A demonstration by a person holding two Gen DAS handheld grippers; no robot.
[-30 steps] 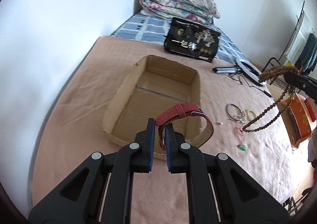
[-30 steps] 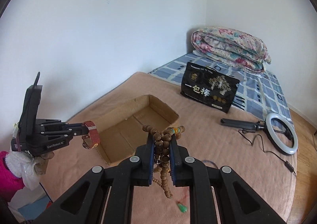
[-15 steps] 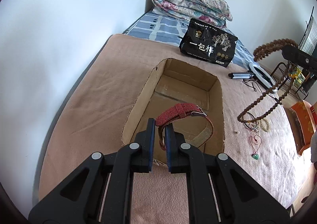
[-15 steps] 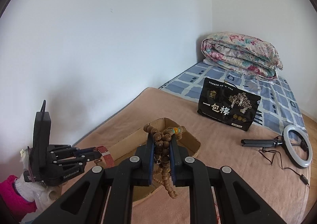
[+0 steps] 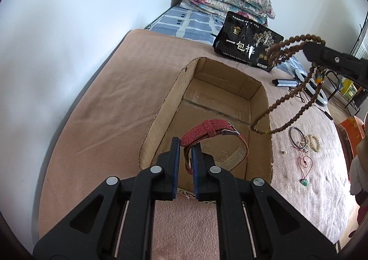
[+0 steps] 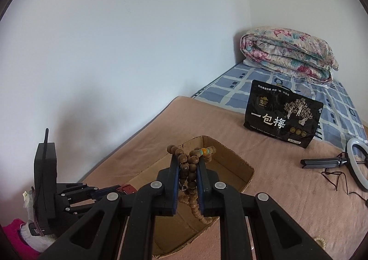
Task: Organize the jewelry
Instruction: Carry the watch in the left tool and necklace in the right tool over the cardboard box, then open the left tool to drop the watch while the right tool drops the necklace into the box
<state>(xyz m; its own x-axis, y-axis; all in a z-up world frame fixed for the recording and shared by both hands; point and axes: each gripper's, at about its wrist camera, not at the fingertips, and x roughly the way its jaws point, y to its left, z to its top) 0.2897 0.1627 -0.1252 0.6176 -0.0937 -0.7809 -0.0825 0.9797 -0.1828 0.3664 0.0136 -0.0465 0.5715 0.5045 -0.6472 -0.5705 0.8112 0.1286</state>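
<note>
My left gripper (image 5: 185, 144) is shut on a red woven watch strap (image 5: 208, 130), which loops out over the near end of an open cardboard box (image 5: 158, 117). The box (image 6: 243, 167) lies on a pink blanket and shows nothing inside. My right gripper (image 6: 188, 163) is shut on a long brown bead necklace (image 6: 191, 181) that dangles above the box. In the left wrist view the same necklace (image 5: 285, 96) hangs from the right gripper (image 5: 308, 50) over the box's right wall. In the right wrist view the left gripper (image 6: 119, 189) reaches in from the lower left.
Loose bracelets (image 5: 306, 140) and a red cord with a green pendant (image 5: 304, 172) lie on the blanket right of the box. Behind stand a black printed bag (image 6: 283, 115), a folded floral quilt (image 6: 289, 55) and a ring light with cable (image 6: 357, 163). A white wall runs along the left.
Both grippers have moved in over the box. The strap now hangs above the box's near end, and the bead necklace has swung from beside the loose jewelry to the box's right edge.
</note>
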